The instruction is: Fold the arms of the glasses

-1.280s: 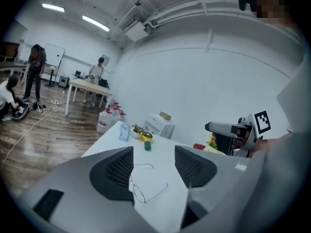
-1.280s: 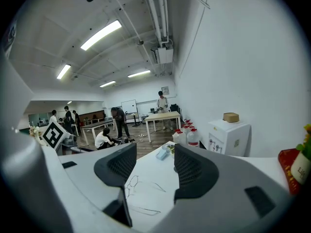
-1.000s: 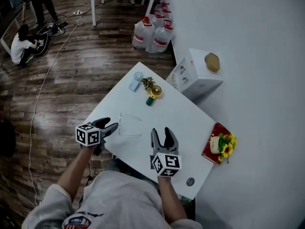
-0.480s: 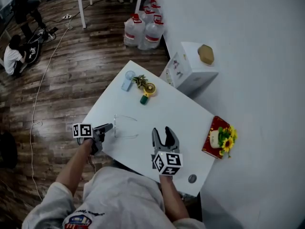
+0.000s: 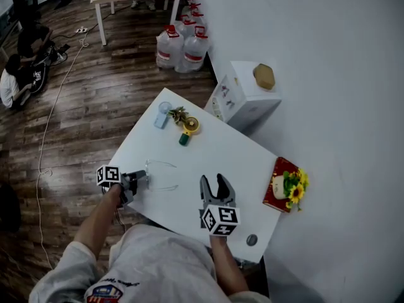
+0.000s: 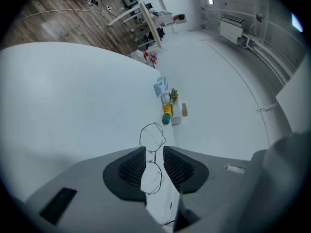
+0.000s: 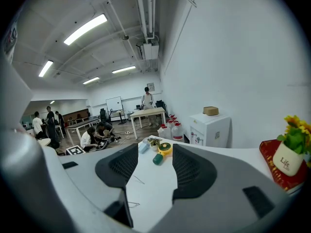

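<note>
Left gripper (image 6: 154,154) closing, not clamped yet. Thin clear wire-frame glasses (image 6: 151,176) between jaws: near lens inside, far lens poking past tips. Head view only gives faint outline ahead of it. Right gripper (image 7: 155,161) spread wide, nothing in it, just white table (image 7: 150,188) between jaws.

Seen from the head view, the middle of the table (image 5: 221,156) is bare, with free passage from 6 o'clock through to 1. At 11 o'clock a fan (image 5: 188,129), a plant (image 5: 177,114) and a cup (image 5: 162,115) crowd the far corner. At 3 o'clock a book (image 5: 271,201) bearing a flower pot (image 5: 281,183) lines the edge. Glasses (image 5: 161,175) lie at 9 o'clock, and a small disc (image 5: 252,239) at 5.
</note>
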`<act>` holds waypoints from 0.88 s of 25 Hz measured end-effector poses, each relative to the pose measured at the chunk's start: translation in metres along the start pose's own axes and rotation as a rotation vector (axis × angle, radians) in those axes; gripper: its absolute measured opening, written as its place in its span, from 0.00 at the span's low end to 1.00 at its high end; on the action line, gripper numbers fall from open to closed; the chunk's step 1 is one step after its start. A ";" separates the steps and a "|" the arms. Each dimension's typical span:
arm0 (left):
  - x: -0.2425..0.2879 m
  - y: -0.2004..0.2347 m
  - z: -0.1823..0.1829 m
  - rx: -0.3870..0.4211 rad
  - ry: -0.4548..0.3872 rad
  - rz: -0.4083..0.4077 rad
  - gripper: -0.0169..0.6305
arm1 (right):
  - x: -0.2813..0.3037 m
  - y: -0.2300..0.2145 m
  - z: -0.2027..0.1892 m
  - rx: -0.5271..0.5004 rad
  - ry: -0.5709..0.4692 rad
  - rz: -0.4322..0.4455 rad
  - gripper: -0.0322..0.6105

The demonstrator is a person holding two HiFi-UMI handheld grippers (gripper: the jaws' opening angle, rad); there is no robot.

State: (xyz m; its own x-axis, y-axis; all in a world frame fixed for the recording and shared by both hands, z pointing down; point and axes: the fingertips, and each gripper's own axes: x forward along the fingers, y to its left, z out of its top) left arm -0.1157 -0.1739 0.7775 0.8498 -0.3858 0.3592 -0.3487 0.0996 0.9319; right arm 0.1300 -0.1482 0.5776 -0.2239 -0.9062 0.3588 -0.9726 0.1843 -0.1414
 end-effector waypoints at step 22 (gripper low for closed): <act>0.012 -0.009 -0.001 0.018 0.085 -0.003 0.04 | 0.005 0.002 0.003 0.015 -0.006 -0.021 0.36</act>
State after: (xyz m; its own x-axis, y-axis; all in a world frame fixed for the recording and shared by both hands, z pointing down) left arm -0.1018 -0.1786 0.7734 0.8812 -0.3066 0.3598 -0.3523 0.0816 0.9323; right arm 0.1269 -0.1530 0.5764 -0.2028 -0.9122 0.3560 -0.9761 0.1596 -0.1473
